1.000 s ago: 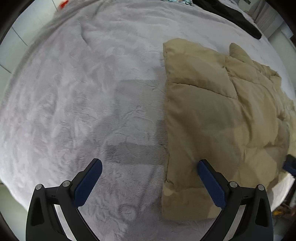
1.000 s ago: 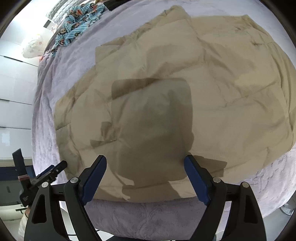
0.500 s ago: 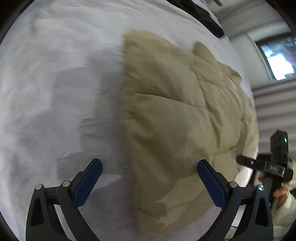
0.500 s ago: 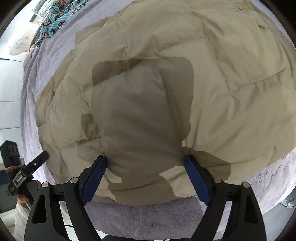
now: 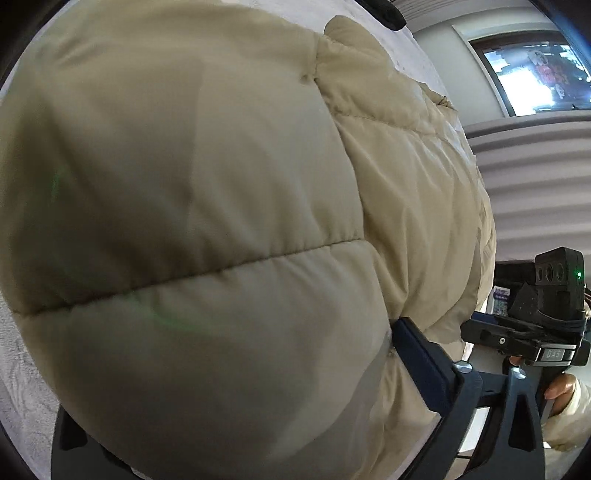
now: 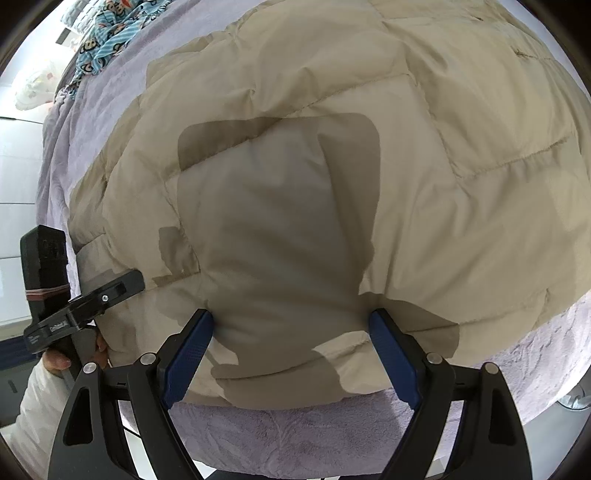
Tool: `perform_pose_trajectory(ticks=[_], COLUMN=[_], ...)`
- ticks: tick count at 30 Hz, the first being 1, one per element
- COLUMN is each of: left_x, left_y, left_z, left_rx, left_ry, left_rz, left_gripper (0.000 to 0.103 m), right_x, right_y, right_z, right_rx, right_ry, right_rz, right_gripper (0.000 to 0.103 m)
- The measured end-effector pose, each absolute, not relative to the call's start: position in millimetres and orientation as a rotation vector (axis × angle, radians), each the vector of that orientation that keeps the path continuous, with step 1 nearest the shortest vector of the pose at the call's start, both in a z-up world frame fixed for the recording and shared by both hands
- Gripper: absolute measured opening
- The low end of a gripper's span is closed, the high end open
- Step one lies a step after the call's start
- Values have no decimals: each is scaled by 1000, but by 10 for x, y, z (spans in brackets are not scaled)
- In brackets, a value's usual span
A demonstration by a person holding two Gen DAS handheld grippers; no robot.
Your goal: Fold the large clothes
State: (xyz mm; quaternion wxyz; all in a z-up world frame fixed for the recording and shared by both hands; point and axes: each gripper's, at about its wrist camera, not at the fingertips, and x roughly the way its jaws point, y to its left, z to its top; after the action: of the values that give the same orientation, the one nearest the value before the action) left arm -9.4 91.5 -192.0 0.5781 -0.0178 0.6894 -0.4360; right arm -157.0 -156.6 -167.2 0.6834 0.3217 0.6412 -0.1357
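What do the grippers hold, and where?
Unclear. Right gripper straddles the jacket's near edge; left gripper's jaws are closing around its puffy end.

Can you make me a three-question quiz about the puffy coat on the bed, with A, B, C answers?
1. Where does the puffy coat lie?
A. On the purple blanket
B. On a chair
C. On the floor

2. What colour are the pads of the right tool?
A. Red
B. Blue
C. Yellow

3. What is between the right tool's two fingers?
A. Nothing
B. A fold of the coat
C. The monkey cloth

Answers:
1 A: purple blanket shows all round the coat's edge.
2 B: both pads are dark blue.
3 B: the coat's near edge bulges up between the pads, which dent it on both sides.
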Motion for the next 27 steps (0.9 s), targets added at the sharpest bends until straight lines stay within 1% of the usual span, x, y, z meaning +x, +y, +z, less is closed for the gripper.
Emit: perform_pose_trajectory(ticks=[1,2,4,6,10,11,12,13,14,15,17,22,25,26,27], left_x=[-79,-65,-84,-123,-160,-173,-183,-204,-209,-232,-277,-490,-594,-662,-695], left_y=[907,935,941,957,945,941,931,905,887,851,809,487,274,121,48], left_z=[-1904,-1867,-1733,-1555,-1243,-1163,-1087,-987,-897,-809,-615,-140,53,109,139], left_rx=[-52,-106,-153,-157,-173,-174,-172,-164,-154,-144,-121,-105,-87,-65,-53], left_ry=[1614,1629,1609,1566,1518,1506,1495,1482,1472,1461,1435,1391,1377,1373,1372], left_rz=[-1034,-1060,-1063,-1074,-1076,-1074,-1070,-1059,-1045,-1031,-1004,-936,-928,-924,-922], left_gripper=[59,39,28,25,25,25,25,25,25,25,25,25,25,25,25], right_x=[-1572,-1583,-1601,-1628,-1677,-1690,-1701,-1699,-1677,-1651,-1562,-1311,-1208,-1190,-1197], right_y=[-1560,-1570,-1588,-1629,-1767,-1825,-1877,-1949,-2039,-2105,-2199,-2328,-2412,-2461,-2503], right_z=[-1664,-1632,-1585,-1488,-1237,-1190,-1158,-1139,-1157,-1183,-1247,-1601,-1837,-1905,-1973], right_rx=[725,735,747,745,667,655,655,663,676,683,667,689,722,745,772], right_ry=[1438,1434,1432,1425,1326,1292,1259,1234,1219,1202,1181,1222,1251,1257,1261], right_rz=[-302,-295,-282,-277,-319,-337,-349,-362,-371,-366,-341,-200,-143,-130,-118], right_gripper=[89,89,89,89,88,80,55,39,22,15,12,12,12,8,7])
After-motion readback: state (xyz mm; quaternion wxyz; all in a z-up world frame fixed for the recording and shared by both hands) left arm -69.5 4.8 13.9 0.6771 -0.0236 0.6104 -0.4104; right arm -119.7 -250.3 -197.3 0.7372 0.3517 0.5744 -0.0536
